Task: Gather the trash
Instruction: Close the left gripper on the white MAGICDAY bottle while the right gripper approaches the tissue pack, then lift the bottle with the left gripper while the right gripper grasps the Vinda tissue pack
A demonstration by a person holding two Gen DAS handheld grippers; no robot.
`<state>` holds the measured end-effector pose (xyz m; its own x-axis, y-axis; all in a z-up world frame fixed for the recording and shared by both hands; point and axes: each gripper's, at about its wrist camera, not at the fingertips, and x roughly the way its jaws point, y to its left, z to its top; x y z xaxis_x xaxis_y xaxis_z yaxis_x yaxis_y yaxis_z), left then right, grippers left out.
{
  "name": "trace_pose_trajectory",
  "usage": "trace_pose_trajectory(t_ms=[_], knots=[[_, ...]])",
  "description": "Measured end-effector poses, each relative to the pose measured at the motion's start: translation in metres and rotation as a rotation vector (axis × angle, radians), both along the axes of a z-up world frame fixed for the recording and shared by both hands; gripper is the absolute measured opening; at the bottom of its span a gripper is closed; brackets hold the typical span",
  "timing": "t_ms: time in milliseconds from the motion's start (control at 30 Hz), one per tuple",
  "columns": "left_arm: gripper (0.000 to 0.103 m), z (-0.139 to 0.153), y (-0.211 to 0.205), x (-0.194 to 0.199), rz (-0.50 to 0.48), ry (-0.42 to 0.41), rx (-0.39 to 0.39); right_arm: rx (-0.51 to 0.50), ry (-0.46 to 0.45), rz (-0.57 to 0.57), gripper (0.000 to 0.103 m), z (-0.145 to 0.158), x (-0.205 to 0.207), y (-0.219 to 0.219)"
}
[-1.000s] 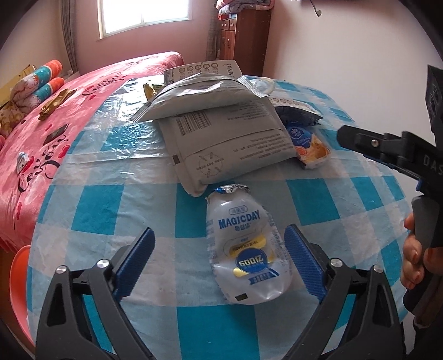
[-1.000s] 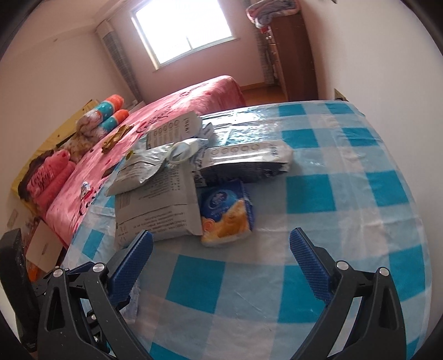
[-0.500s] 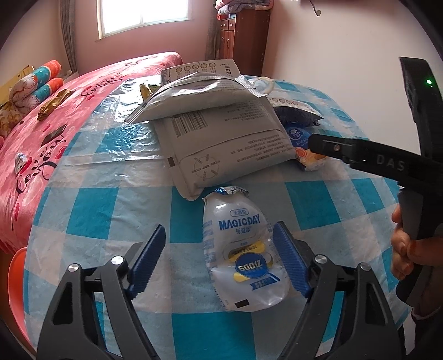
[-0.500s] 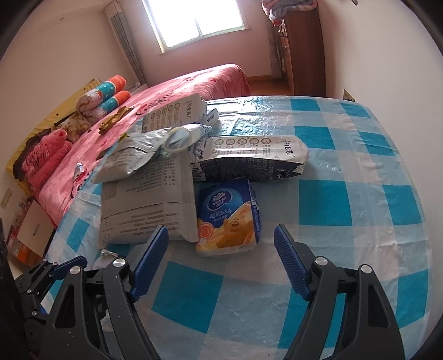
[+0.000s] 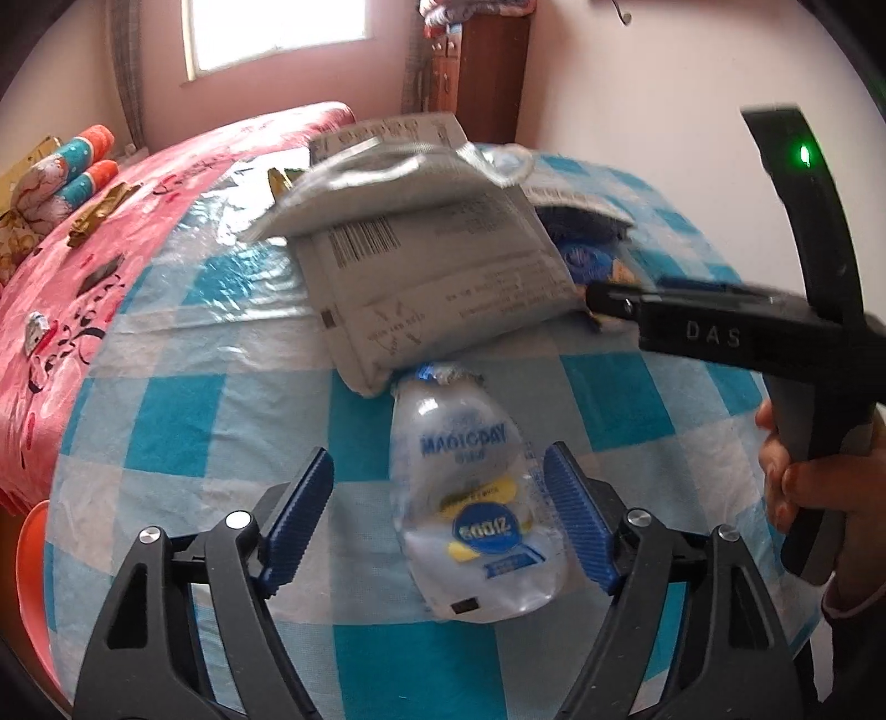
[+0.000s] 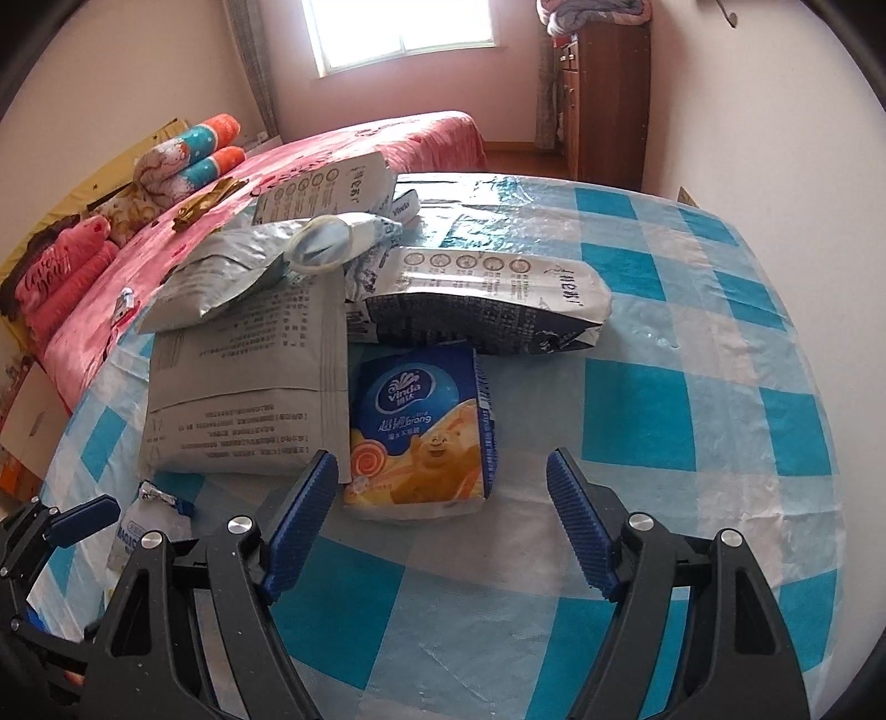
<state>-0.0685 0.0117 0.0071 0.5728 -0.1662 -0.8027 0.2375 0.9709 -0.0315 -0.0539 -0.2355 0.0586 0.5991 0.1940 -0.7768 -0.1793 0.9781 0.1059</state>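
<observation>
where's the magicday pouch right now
In the left wrist view, the MAGICDAY pouch lies on the checked tablecloth between the open left claw fingers, just before the grey mailer bag.

Blue-checked tablecloth [image 6: 692,399], pink bed [image 6: 343,149], rolled blankets [image 6: 188,160], wooden cabinet [image 6: 603,94], bright window [image 6: 398,27]

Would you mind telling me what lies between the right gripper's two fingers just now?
In the right wrist view, the right gripper is open around the near end of the blue Vinda tissue pack, with checked tablecloth beneath.
</observation>
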Motion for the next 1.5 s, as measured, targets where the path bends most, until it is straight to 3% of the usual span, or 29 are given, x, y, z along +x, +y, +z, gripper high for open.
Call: trace_pose_trajectory(t_ms=[133,267,367,467,600,733,933,1500], knots=[[0.081,-0.005,-0.011,-0.006,-0.027,-0.026,0.081,-0.06,-0.015,0.023,0.078,0.0,0.002,0.009],[0.081,-0.005,-0.008,-0.007,-0.024,-0.026,0.071,-0.074,-0.005,0.038,0.077,-0.005,0.006,0.01],[0.072,-0.004,-0.004,-0.006,-0.009,-0.033,0.064,-0.034,-0.002,0.039,0.072,-0.007,0.006,0.003],[0.063,-0.001,0.002,-0.006,0.003,-0.034,0.047,-0.029,-0.007,0.037,0.061,-0.006,0.004,0.002],[0.062,0.0,0.008,-0.005,0.007,-0.029,0.01,-0.028,-0.013,0.041,0.048,-0.005,0.0,0.003],[0.062,0.001,0.013,-0.008,0.007,-0.027,-0.018,-0.029,-0.02,0.025,0.028,-0.003,-0.008,0.003],[0.062,0.004,0.024,-0.012,0.016,-0.033,-0.06,0.005,-0.034,-0.011,0.017,0.001,-0.024,-0.007],[0.062,0.026,0.058,-0.029,0.053,-0.101,-0.157,0.095,-0.112,0.019,0.011,0.042,-0.081,0.007]])
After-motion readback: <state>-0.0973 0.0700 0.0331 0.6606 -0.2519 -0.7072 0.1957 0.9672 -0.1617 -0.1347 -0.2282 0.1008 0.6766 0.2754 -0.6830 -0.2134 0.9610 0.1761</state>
